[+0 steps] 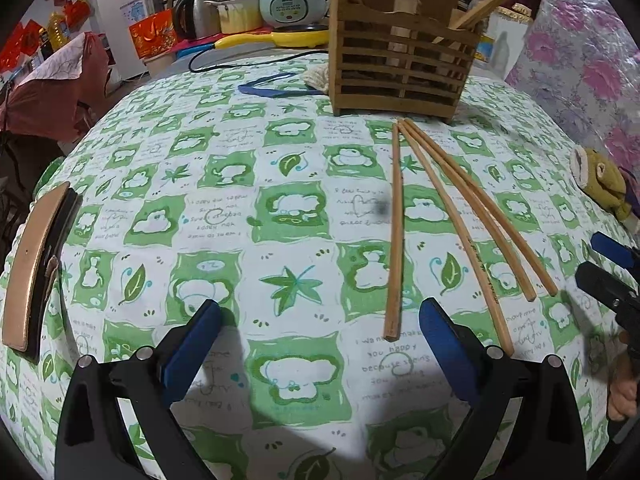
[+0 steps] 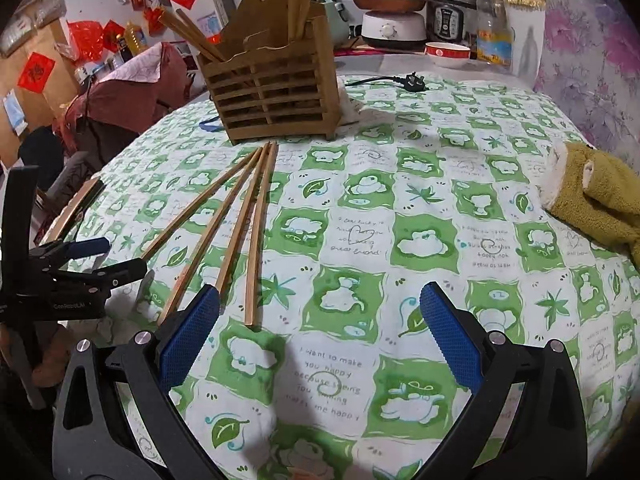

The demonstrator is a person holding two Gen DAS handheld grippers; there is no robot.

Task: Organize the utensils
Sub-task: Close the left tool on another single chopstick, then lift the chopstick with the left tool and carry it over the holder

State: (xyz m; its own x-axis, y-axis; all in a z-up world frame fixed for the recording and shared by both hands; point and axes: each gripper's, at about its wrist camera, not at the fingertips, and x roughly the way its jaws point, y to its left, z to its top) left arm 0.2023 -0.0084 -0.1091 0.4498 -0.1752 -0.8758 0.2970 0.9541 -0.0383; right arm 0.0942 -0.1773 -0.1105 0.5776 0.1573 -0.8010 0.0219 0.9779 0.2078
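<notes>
- The left gripper (image 1: pixel 320 320) and the right gripper (image 2: pixel 320 308) both have fingers spread wide, holding nothing.
- Four wooden chopsticks (image 1: pixel 460 220) lie fanned on the green tablecloth (image 1: pixel 240 200), between the grippers and the holder.
- Behind them stands the slatted wooden utensil holder (image 1: pixel 400 68), with some chopsticks inside.
- A plush toy (image 2: pixel 600 196) lies at the right.

1. The chopsticks (image 1: pixel 452 216) are showing bare, matt wood.
2. The slatted holder (image 1: pixel 400 68) is looking like rough, unvarnished wood.
3. The tablecloth (image 2: pixel 400 200) is lying as printed, matt cloth.
4. The right gripper (image 2: pixel 320 312) is showing black plastic arms, metal rivets and blue textured pads (image 2: pixel 450 330).
5. The soft toy (image 2: pixel 600 196) is looking fuzzy and plush.
</notes>
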